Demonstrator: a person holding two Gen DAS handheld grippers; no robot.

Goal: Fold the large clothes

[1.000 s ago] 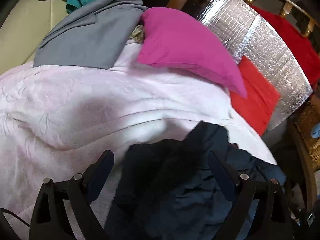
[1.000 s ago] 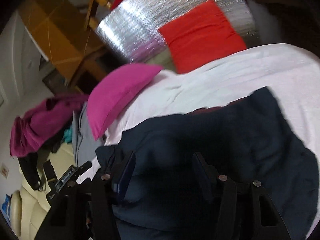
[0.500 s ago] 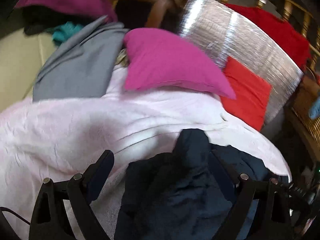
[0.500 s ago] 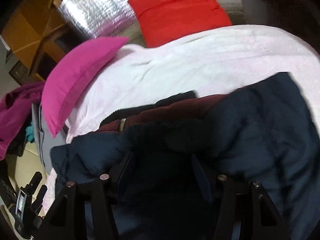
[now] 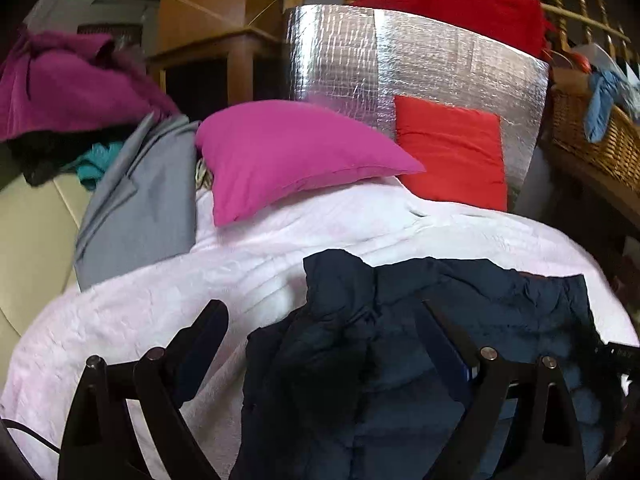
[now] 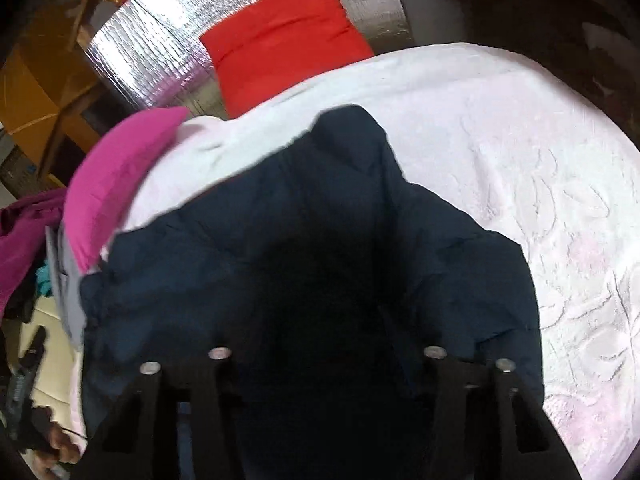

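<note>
On the pink blanket (image 5: pixel 132 304) lies our navy jacket (image 6: pixel 320 216), spread for folding. Our left gripper (image 5: pixel 320 344) gapes wide beside it, gripping nothing. Our right gripper (image 6: pixel 320 320) is closing over jacket fabric; whether it grips yet, we cannot tell.

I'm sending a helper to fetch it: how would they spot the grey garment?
Find the bed under the pale pink blanket. At its far left edge, beside the magenta pillow, lies the grey garment. It is the only flat, smooth grey piece, below a purple and teal heap.

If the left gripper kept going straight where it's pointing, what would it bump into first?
Most likely the dark blue jacket. It is bunched up between the open fingers of the left gripper and just ahead of them, lying on the pale pink blanket. The pink pillow sits farther back.
</note>
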